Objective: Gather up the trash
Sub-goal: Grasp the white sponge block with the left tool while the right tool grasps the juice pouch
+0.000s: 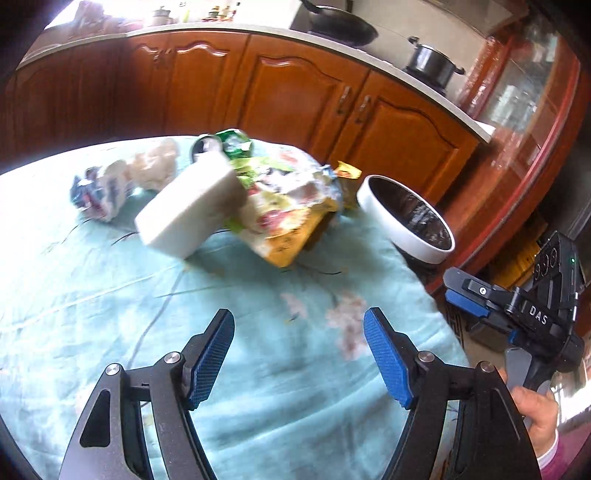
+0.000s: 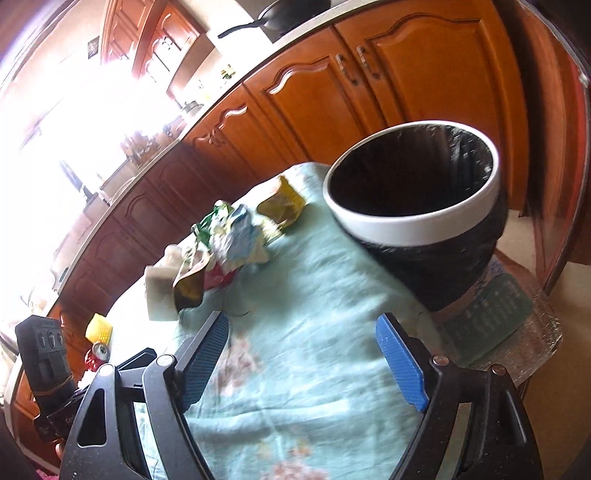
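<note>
Trash lies in a pile on the light-blue cloth of the table [image 1: 229,325]: a white carton [image 1: 188,210], crumpled colourful wrappers [image 1: 284,206], a blue-and-white wrapper [image 1: 99,192], a green can [image 1: 221,142]. A white-rimmed bin with a black liner [image 1: 406,218] stands by the table's right edge; it fills the upper right of the right wrist view [image 2: 417,199]. My left gripper [image 1: 299,358] is open and empty above the cloth, short of the pile. My right gripper [image 2: 304,358] is open and empty, near the bin; it also shows in the left wrist view [image 1: 517,306].
Wooden kitchen cabinets [image 1: 303,96] and a counter with a wok [image 1: 340,22] and pot [image 1: 432,62] stand behind the table. A glass-door cabinet [image 1: 517,110] is at the right. A red can [image 2: 98,356] and a yellow item [image 2: 99,328] lie at the table's far left.
</note>
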A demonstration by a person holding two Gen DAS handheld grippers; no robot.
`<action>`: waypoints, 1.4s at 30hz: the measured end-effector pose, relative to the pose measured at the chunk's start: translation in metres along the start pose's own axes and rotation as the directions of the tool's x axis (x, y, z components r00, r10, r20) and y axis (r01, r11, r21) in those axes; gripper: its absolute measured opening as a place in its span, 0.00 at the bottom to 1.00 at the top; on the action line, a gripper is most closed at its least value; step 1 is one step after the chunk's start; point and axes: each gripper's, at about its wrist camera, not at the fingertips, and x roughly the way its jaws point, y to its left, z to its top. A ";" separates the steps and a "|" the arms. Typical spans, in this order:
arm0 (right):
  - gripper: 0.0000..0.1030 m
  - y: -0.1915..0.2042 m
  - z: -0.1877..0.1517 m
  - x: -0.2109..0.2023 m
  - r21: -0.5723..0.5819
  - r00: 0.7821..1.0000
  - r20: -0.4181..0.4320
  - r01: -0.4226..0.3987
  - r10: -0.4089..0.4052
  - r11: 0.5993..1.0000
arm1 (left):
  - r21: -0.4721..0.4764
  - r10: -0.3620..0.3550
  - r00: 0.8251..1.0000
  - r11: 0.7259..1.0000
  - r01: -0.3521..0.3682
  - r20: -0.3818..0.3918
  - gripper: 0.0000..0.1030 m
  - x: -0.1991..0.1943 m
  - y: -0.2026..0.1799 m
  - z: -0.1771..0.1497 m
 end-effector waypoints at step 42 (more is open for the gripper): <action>0.22 0.073 0.036 0.124 0.115 0.944 -0.155 -0.277 0.293 0.954 | 0.179 0.001 0.998 0.984 0.009 -0.057 0.39 0.046 0.066 0.069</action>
